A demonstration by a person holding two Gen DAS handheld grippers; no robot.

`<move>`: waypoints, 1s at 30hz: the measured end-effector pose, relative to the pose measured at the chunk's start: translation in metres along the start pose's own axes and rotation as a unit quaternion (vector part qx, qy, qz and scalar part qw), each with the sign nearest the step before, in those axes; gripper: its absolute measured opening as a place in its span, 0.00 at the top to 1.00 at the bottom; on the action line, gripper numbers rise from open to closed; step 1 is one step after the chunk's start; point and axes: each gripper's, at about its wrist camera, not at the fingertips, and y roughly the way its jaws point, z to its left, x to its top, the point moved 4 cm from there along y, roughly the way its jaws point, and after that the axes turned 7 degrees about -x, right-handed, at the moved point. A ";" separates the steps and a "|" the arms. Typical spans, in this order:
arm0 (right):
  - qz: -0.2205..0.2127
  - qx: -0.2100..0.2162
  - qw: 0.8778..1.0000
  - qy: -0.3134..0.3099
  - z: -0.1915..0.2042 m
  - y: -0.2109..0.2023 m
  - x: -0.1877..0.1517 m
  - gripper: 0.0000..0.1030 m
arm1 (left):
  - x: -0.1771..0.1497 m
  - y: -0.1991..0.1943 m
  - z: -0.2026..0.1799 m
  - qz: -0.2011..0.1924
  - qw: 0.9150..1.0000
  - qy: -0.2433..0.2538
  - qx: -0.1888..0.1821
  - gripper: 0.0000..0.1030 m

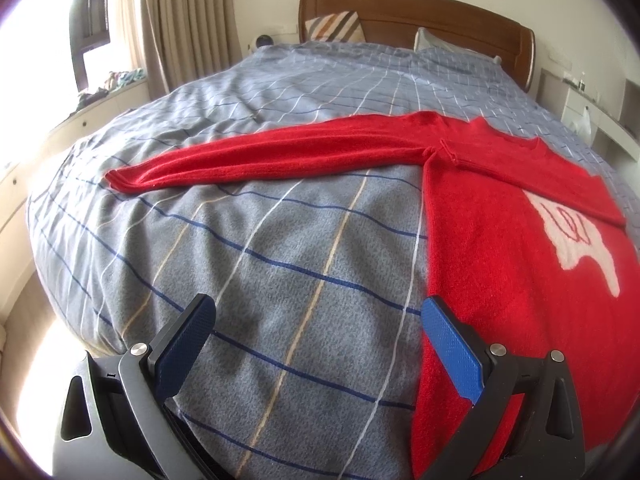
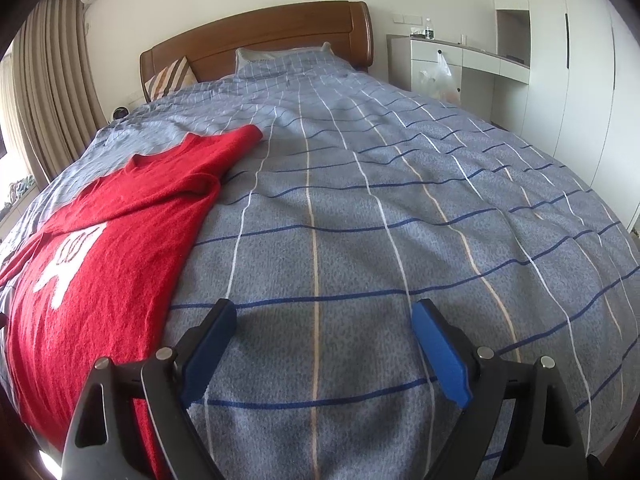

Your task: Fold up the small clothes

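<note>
A small red knit sweater (image 1: 500,240) with a white figure on its front lies flat on the bed. Its left sleeve (image 1: 260,156) stretches straight out to the left. Its right sleeve is folded across the chest (image 2: 160,196). My left gripper (image 1: 316,312) is open and empty, low over the blanket just left of the sweater's hem side. My right gripper (image 2: 324,316) is open and empty, over bare blanket just right of the sweater (image 2: 92,280).
The bed is covered by a grey-blue checked blanket (image 2: 400,200), with a wooden headboard (image 2: 256,40) and pillows (image 1: 332,28) at the far end. Curtains (image 1: 180,28) and a window ledge stand left, white cabinets (image 2: 560,60) right.
</note>
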 end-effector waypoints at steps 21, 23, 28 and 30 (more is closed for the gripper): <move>-0.042 -0.067 0.997 0.011 -0.020 -0.019 0.011 0.14 | 0.000 0.000 0.001 0.003 1.000 0.004 0.008 0.00; -0.040 -0.071 0.997 0.011 -0.021 -0.018 0.011 0.14 | 0.000 0.000 0.001 0.003 1.000 0.003 0.008 0.00; -0.033 -0.080 0.996 0.012 -0.024 -0.016 0.009 0.14 | -0.001 0.002 0.001 0.008 1.000 0.005 0.010 0.00; -0.031 -0.086 0.996 0.015 -0.025 -0.015 0.009 0.14 | -0.001 0.002 0.001 0.010 1.000 0.005 0.010 0.00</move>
